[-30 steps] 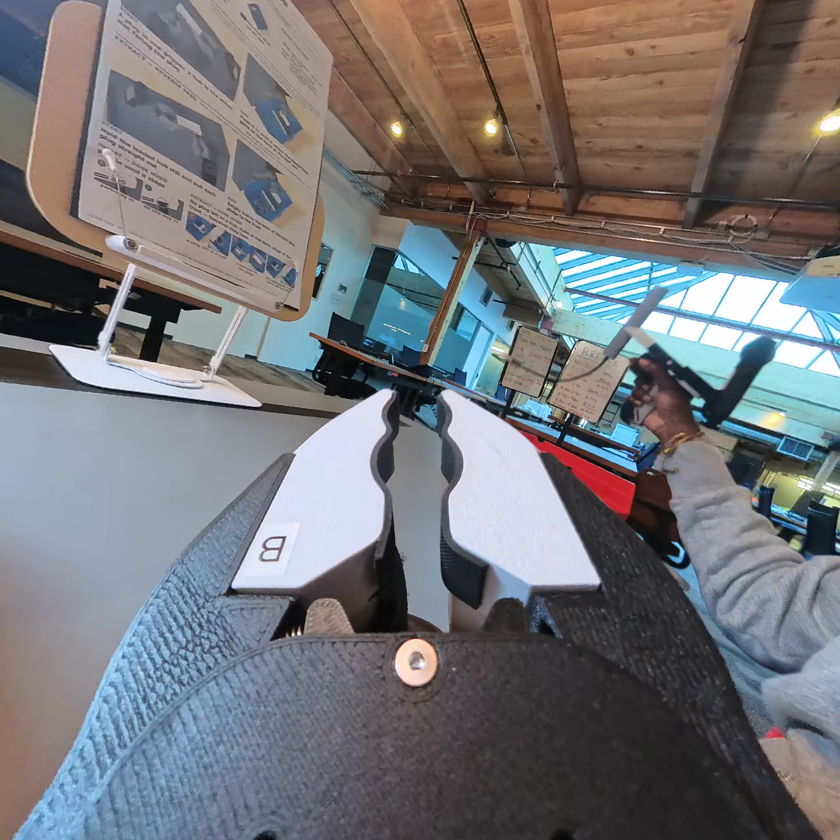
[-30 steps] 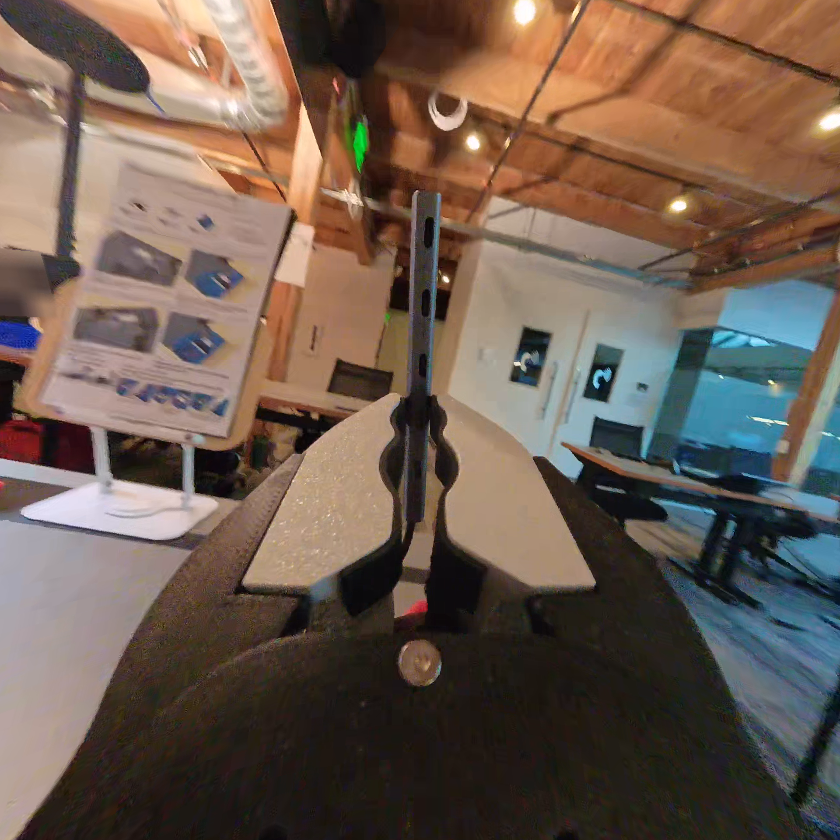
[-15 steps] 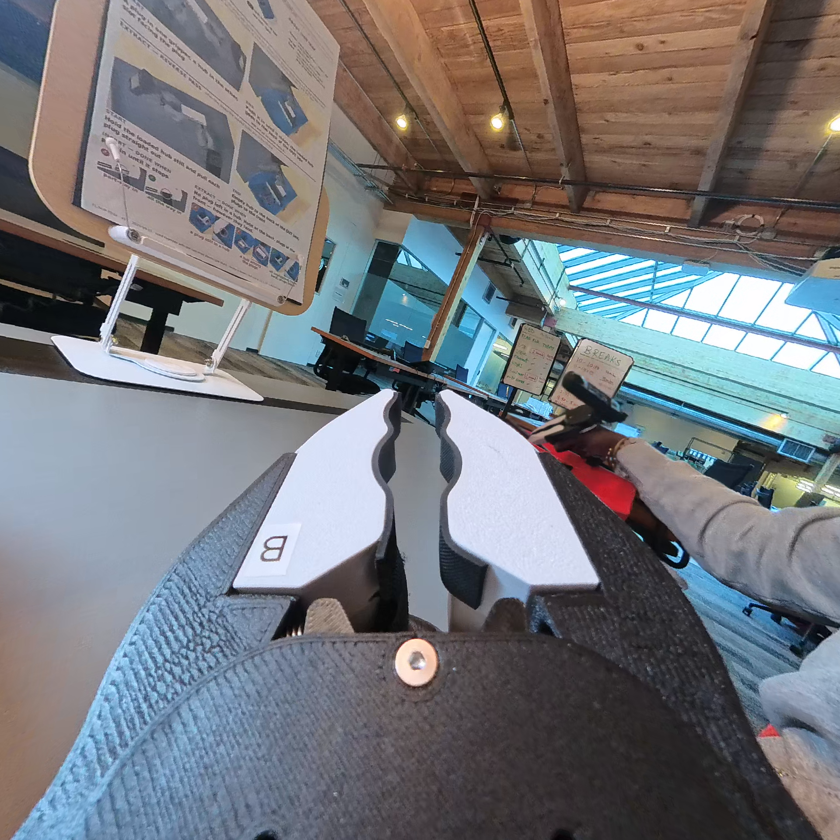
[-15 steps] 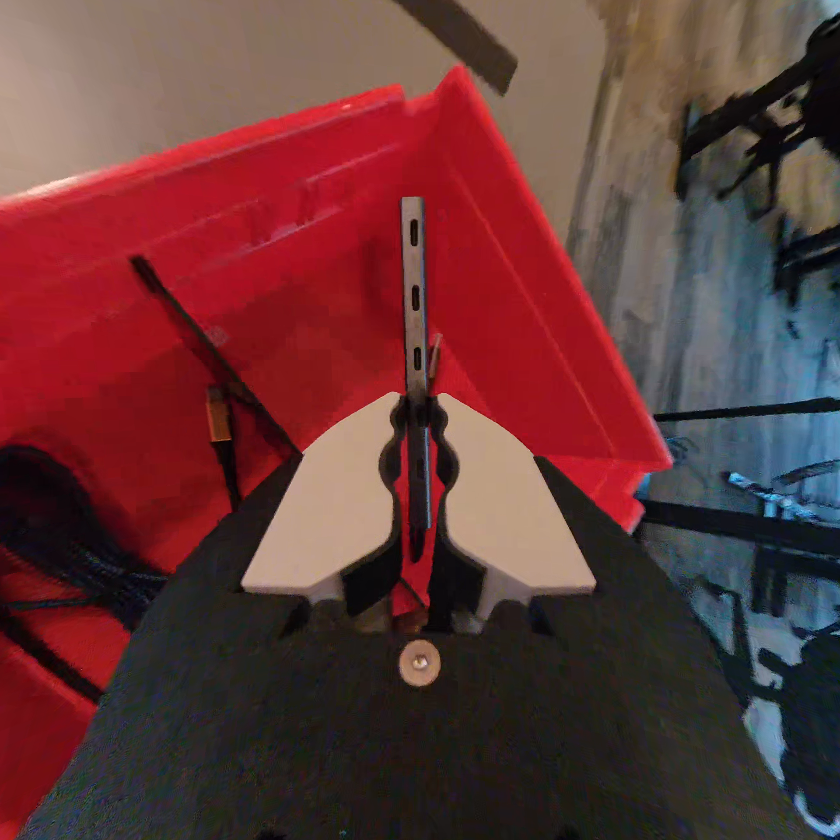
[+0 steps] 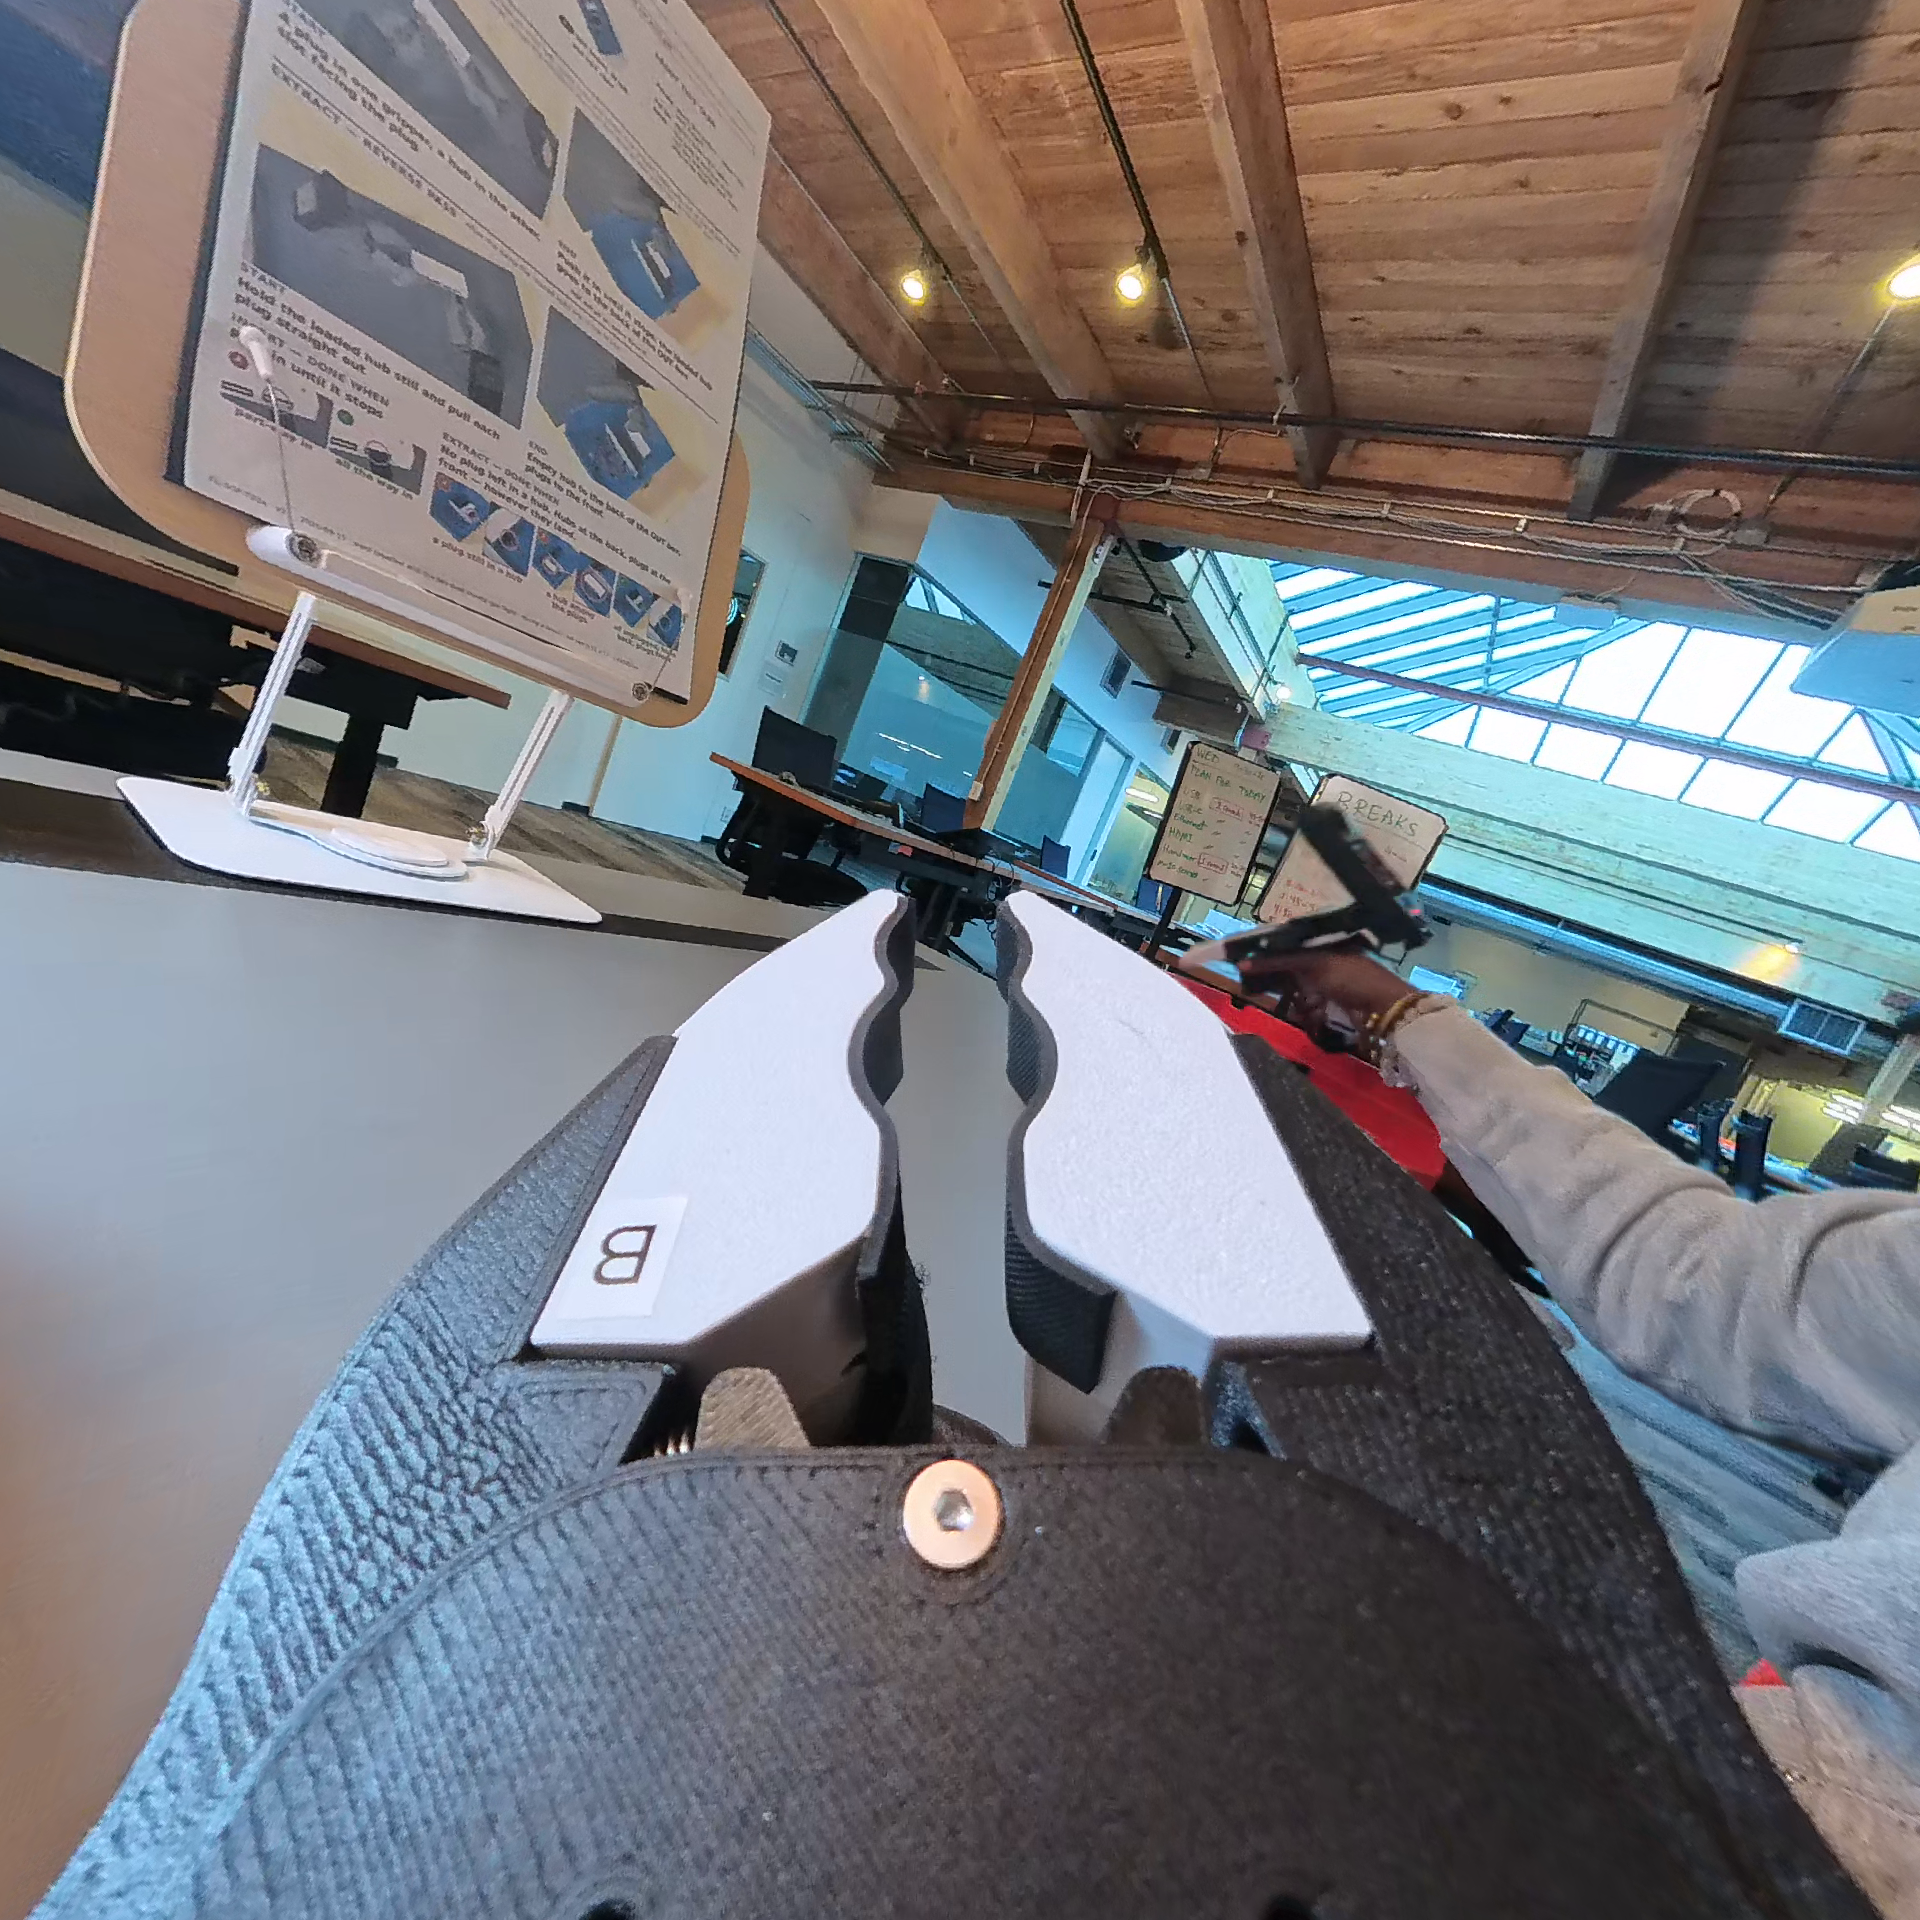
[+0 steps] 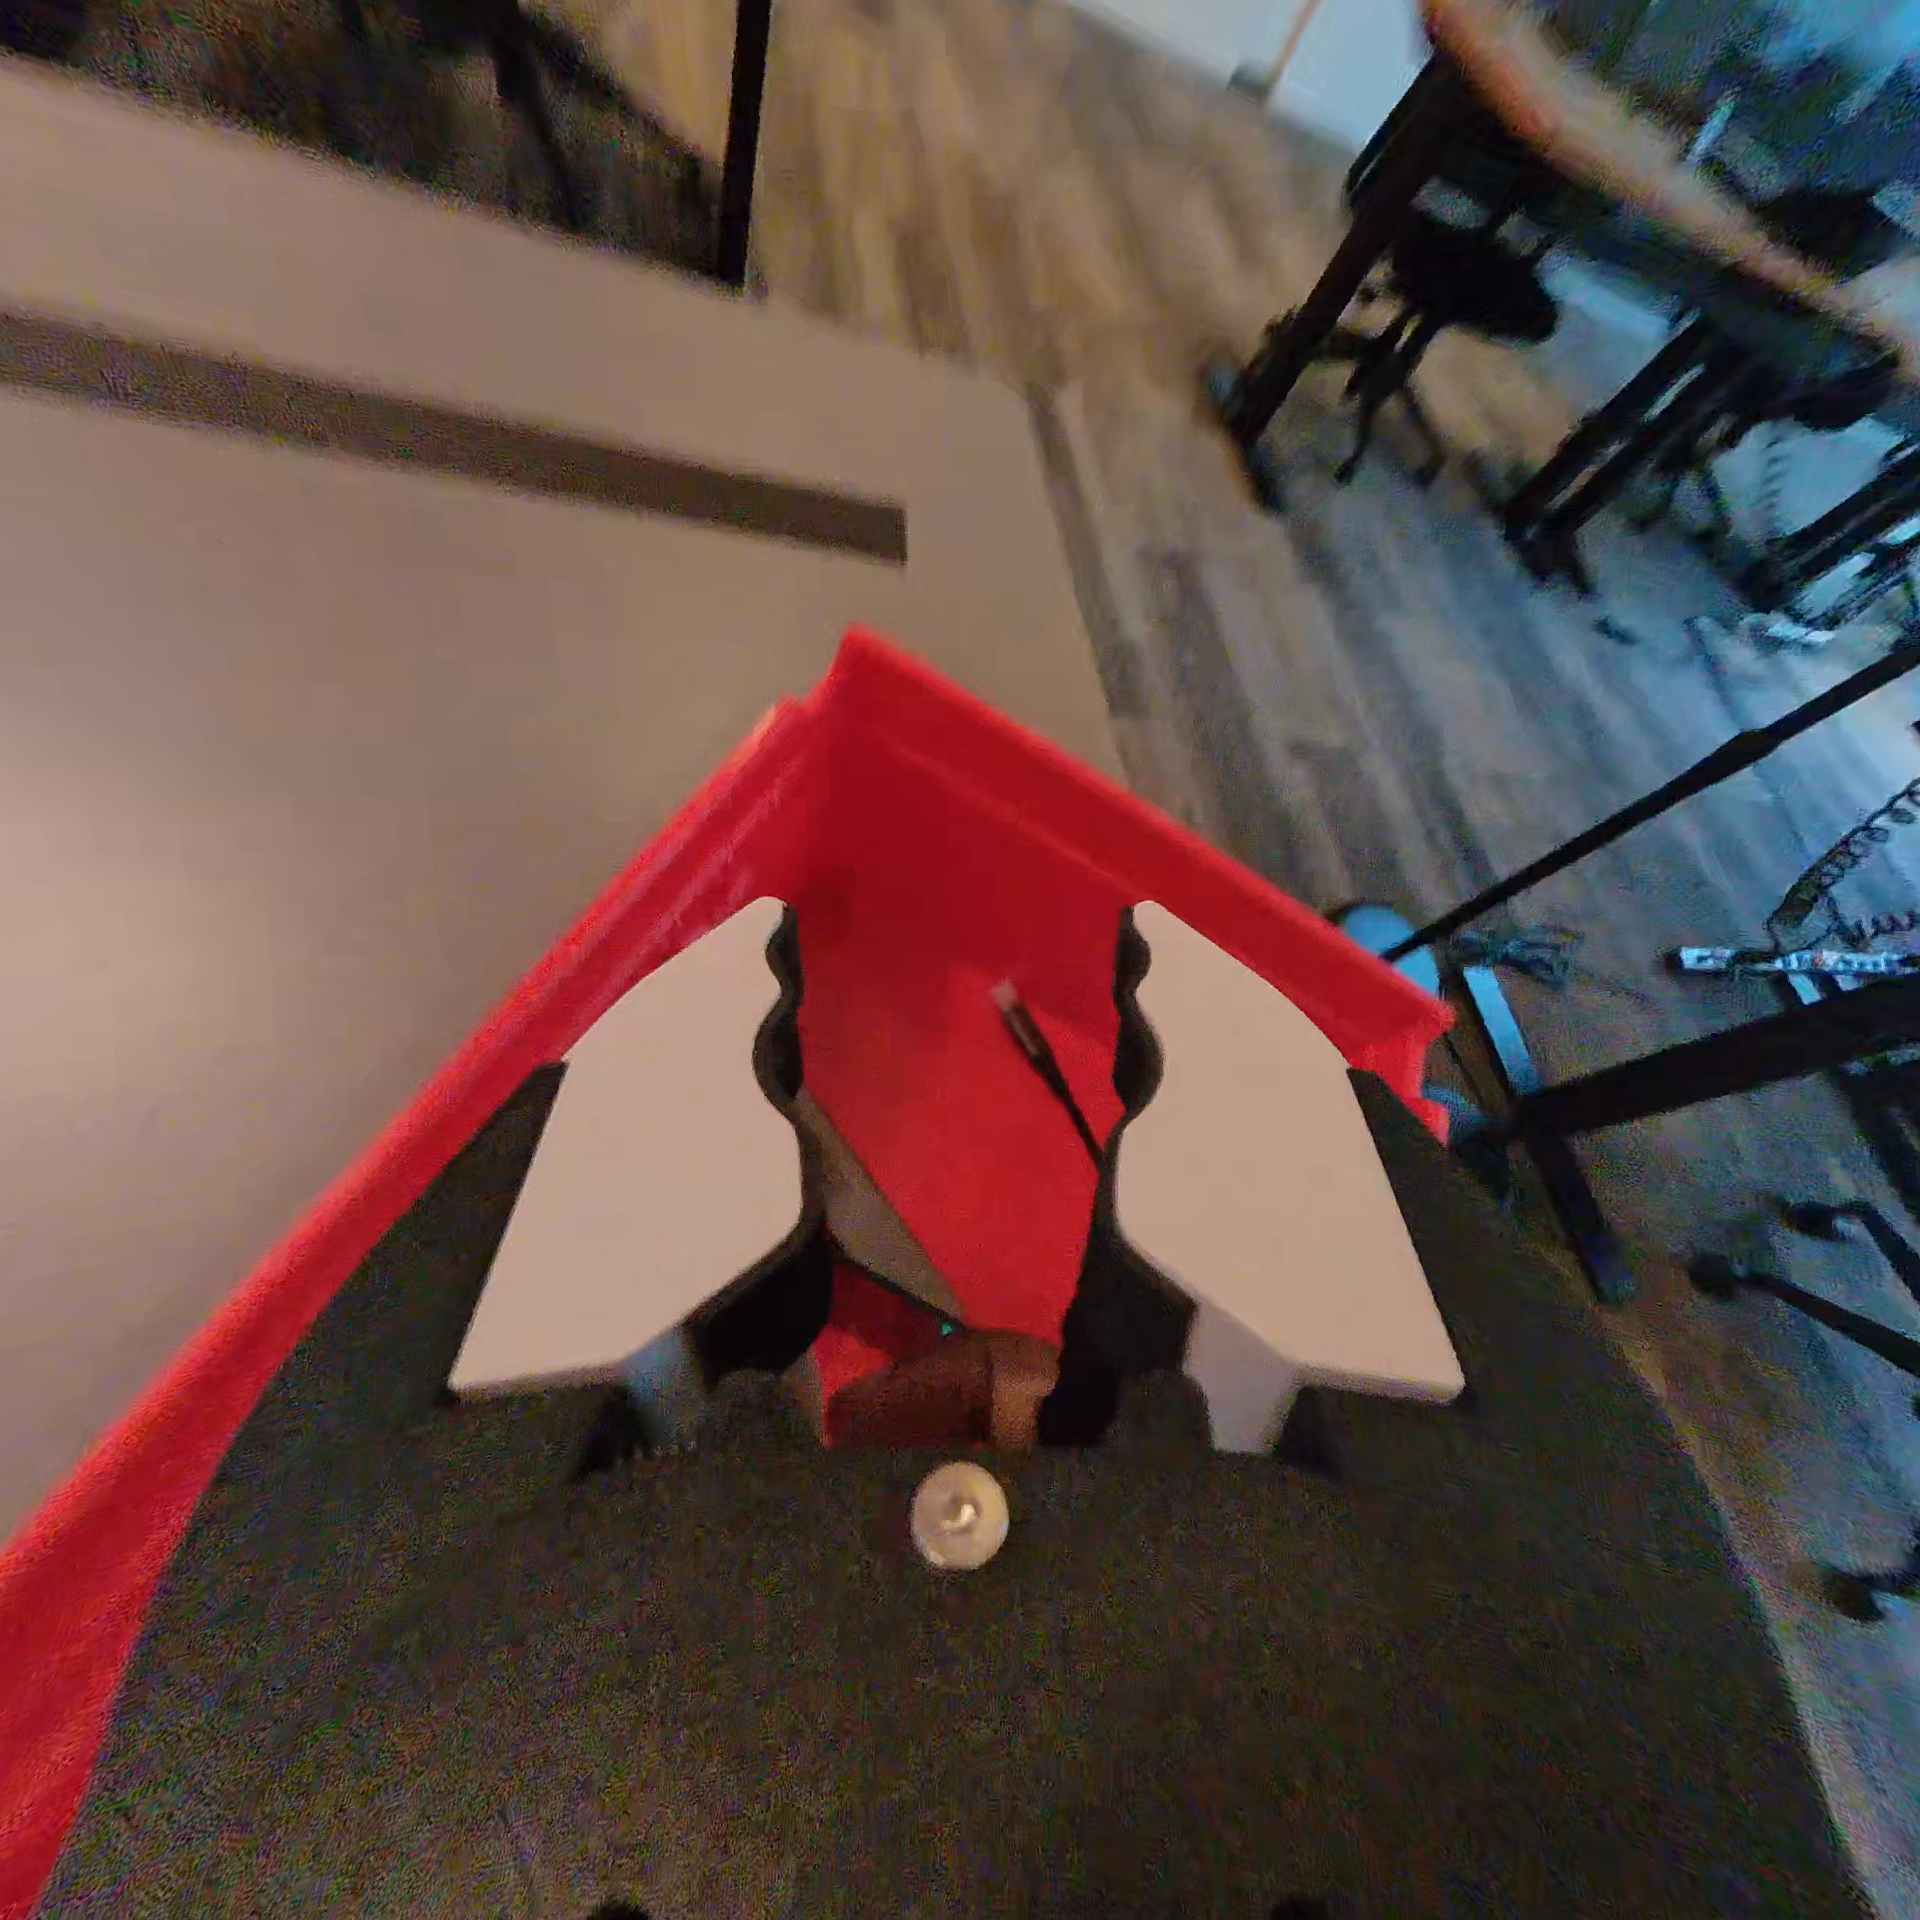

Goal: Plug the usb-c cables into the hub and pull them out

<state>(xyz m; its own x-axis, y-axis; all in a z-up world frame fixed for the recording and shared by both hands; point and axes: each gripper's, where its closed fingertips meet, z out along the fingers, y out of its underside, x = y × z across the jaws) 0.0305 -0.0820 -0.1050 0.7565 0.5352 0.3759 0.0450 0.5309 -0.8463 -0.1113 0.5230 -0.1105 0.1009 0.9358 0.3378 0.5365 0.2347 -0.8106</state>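
Note:
My left gripper (image 5: 951, 914) rests low on the grey table (image 5: 312, 1091). Its jaws stand a narrow gap apart with nothing between them. My right gripper (image 6: 956, 925) is wide open and empty, pointing down into a corner of the red bin (image 6: 1143, 831). The grey hub (image 6: 873, 1216) lies in the bin below it, partly hidden by the fingers. A black USB-C cable (image 6: 1029, 1029) with its plug lies on the bin floor beside the hub. In the left wrist view the right gripper (image 5: 1278, 940) shows far off, hand-held over the red bin (image 5: 1330, 1049).
An instruction sheet on a white stand (image 5: 436, 343) stands at the table's far left. The bin sits at the table's right edge (image 6: 1039, 582). Beyond that edge are the floor, black table legs and chairs (image 6: 1558, 312). A grey sleeve (image 5: 1662, 1268) reaches across on the right.
My right gripper swung down from head height into the red bin, opened and let go of the hub, which now lies in the bin. The left gripper has stayed put.

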